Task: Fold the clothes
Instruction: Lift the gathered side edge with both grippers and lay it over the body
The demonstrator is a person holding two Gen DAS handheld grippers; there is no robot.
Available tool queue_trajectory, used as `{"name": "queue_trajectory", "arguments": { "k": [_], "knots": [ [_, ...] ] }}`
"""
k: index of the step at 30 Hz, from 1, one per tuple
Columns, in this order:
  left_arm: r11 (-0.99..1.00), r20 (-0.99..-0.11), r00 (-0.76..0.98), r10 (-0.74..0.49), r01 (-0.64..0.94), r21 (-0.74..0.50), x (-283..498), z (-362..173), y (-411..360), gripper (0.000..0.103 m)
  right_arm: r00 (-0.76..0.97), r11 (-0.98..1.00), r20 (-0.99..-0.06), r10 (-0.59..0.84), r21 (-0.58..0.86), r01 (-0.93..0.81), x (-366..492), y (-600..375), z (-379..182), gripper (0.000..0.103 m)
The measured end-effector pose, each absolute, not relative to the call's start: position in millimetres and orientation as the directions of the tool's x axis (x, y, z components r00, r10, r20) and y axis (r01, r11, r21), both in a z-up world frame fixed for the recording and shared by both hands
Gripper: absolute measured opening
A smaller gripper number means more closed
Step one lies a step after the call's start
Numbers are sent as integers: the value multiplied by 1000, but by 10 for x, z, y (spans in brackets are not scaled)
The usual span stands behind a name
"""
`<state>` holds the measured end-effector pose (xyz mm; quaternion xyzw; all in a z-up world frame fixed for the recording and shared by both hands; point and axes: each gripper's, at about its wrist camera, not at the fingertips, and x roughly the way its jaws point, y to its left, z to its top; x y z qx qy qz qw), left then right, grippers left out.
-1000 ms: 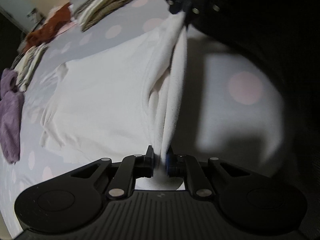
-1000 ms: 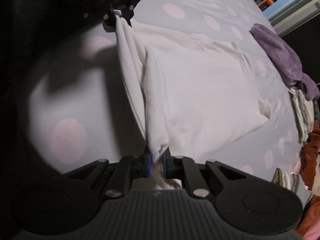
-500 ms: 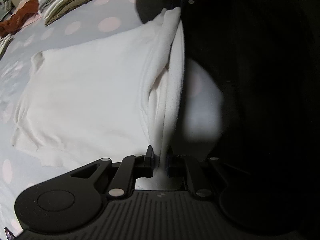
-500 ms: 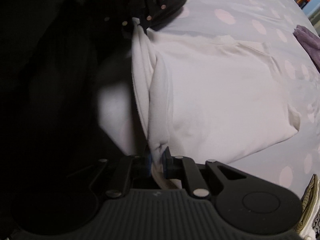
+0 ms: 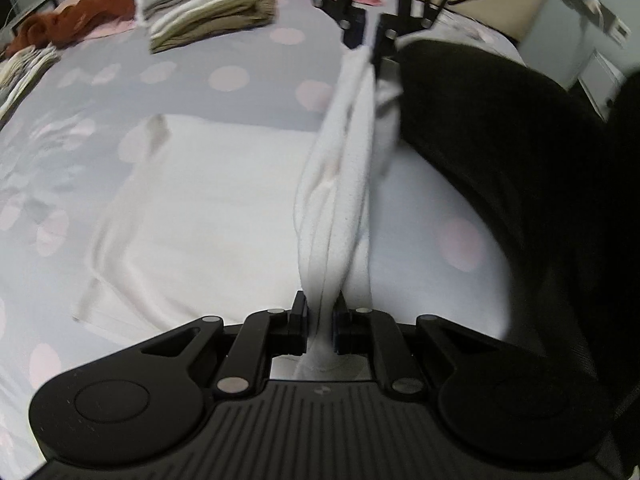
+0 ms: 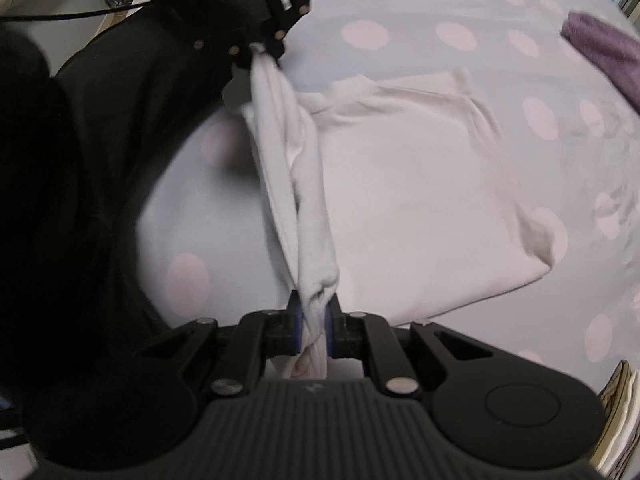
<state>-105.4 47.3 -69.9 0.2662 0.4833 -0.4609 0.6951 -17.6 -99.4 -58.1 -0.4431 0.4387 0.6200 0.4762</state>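
Now you have lifted the near edge of the shirt [image 5: 224,208] higher than half a second ago, and the view has opened up: the dark shape that filled one side has drawn back, so more of the bed [image 5: 248,60] shows. Your left tool [image 5: 320,316] is clamped on one end of that bunched edge, your right tool [image 6: 313,318] on the other, with the edge stretched taut between them. The rest of the shirt lies flat on the bed beyond (one corner curls up). That reads as the start of a fold away from you.

Under it the bed has a pale lilac cover with pink dots. Folded stacks [image 5: 208,12] sit at the far side, a purple cloth [image 6: 604,56] lies off apart, and pale furniture stands behind.
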Motion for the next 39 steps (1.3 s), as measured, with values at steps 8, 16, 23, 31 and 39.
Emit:
{"name": "queue_trajectory", "arguments": {
  "k": [8, 16, 23, 31, 39],
  "knots": [
    [497, -930, 94, -354, 862, -102, -128, -789, 596, 9, -147, -135, -979, 141, 128, -983, 700, -561, -690, 12],
    [555, -932, 84, -354, 820, -137, 405, -891, 734, 9, -124, -117, -983, 135, 108, -987, 1213, -371, -794, 12],
    [601, -935, 35, -353, 775, -198, 795, -1141, 864, 9, -132, -138, -985, 116, 115, -984, 1525, -207, -1062, 12],
    [611, -946, -16, -323, 760, -221, 1029, -1402, 854, 10, -168, -165, -983, 76, 154, -974, 1662, -87, -1272, 12],
    [619, -948, -48, -313, 747, -242, 1120, -1548, 876, 10, -200, -182, -979, 45, 189, -965, 1719, -89, -1506, 12]
  ]
}}
